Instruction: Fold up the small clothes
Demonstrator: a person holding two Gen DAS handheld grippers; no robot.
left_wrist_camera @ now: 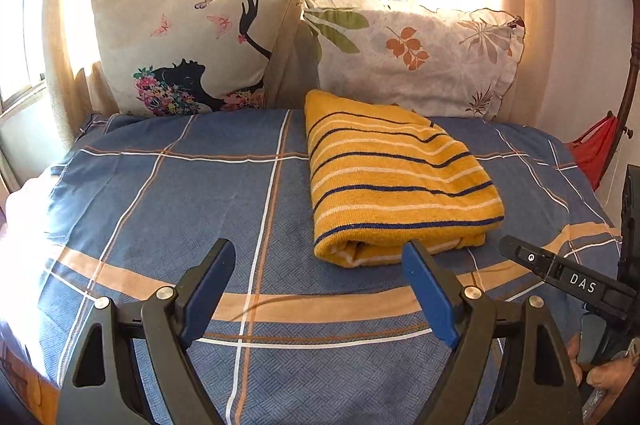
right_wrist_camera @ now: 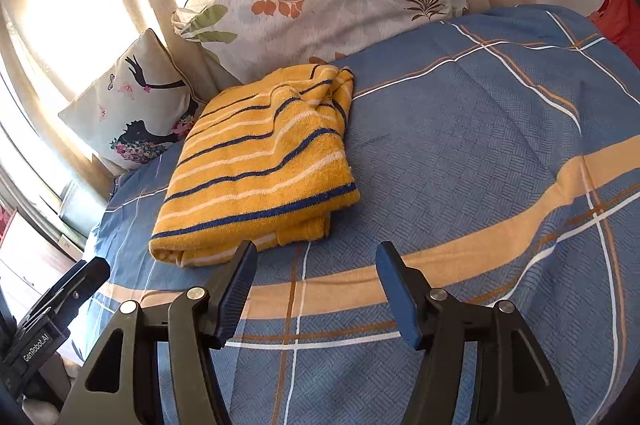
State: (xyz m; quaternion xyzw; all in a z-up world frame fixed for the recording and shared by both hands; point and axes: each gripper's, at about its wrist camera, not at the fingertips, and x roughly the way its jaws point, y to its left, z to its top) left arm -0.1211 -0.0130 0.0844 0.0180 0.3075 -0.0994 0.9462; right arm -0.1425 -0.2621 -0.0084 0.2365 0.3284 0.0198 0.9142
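Lying ahead: folded striped towel (left_wrist_camera: pixel 396 181) on bed (left_wrist_camera: pixel 168 209), long axis running away | left tongs (left_wrist_camera: pixel 320 289) nearer, towel ahead-right | right tongs (right_wrist_camera: pixel 316 289) towel ahead-left | both wide open, empty

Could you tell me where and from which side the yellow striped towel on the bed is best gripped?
The yellow striped towel lies folded on the blue plaid bedcover, with its thick rolled edge facing both open hand-held grippers. I would probably take the near right corner, where loose layers stick out, coming in low from the near side with the right hand-held gripper.
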